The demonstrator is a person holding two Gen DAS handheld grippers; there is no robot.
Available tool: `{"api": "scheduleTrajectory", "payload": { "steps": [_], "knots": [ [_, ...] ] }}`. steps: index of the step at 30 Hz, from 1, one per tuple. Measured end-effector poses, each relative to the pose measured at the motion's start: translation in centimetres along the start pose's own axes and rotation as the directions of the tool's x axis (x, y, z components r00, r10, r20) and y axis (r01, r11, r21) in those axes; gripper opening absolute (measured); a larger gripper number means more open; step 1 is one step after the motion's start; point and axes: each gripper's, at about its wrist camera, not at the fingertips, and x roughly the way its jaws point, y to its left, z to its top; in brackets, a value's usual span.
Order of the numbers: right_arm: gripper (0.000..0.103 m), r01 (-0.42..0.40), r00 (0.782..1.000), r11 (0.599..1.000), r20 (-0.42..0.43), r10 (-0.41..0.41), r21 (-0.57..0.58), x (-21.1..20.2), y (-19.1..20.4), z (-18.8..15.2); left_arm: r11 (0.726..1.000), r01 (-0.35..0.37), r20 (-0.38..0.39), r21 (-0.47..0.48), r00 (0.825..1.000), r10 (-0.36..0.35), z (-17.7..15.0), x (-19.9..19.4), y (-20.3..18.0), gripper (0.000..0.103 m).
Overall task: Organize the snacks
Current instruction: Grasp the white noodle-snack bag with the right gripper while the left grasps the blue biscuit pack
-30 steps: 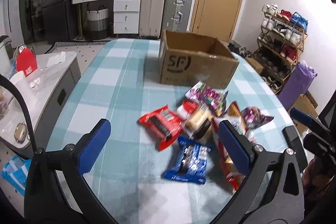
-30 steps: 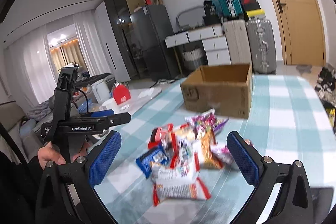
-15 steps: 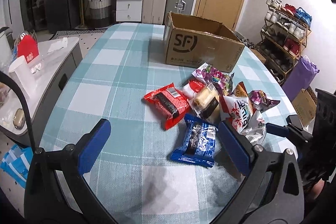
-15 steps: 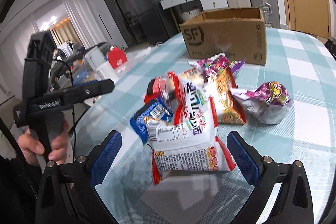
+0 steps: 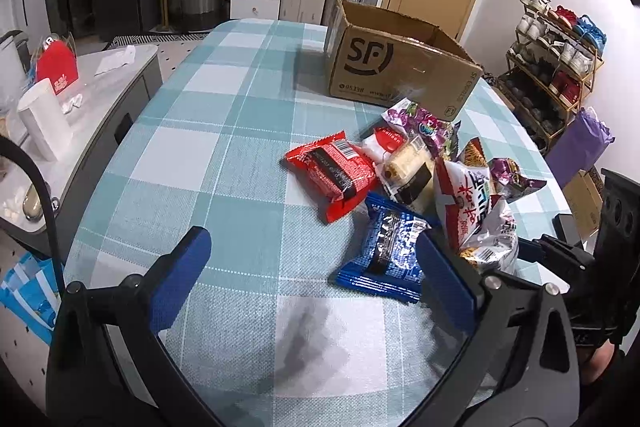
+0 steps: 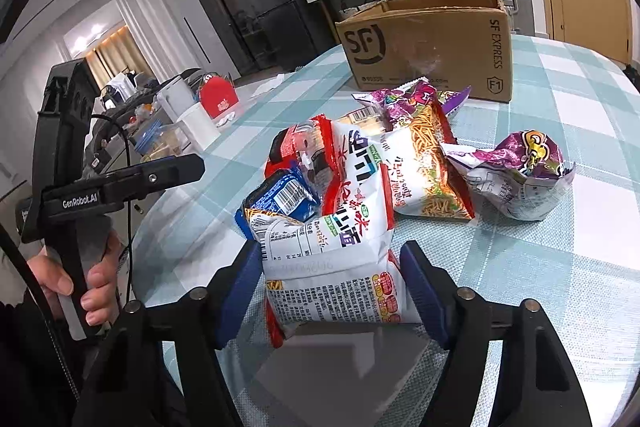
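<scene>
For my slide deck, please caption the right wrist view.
Right gripper closing around a white noodle packet beside the cardboard box.
</scene>
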Motion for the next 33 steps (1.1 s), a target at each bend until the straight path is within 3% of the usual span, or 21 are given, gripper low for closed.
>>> {"api": "scheduleTrajectory", "payload": {
  "steps": [5,15,33],
  "knots": [
    [0.058,-0.016,1.0,1.0,0.003,0.016,0.009,-0.2,-0.1,-0.2,1.0,0.001,-0.021,-0.014,1.0,-0.002,-0.3,0.4,0.1,0.102],
    [0.057,-0.059,0.998,0.997,0.01,0.058,0.043,-0.8,-0.6,-0.8,1.0,0.004,-0.032,-0.006,0.999,-0.004,-0.7,0.3,-0.1,0.102],
    [0.056,-0.03,0.997,0.996,0.079,0.023,0.089,-4.0,-1.3,-1.0,0.997,0.064,-0.043,0.039,0.997,-0.062,-0.8,0.2,-2.1,0.102]
  ]
}}
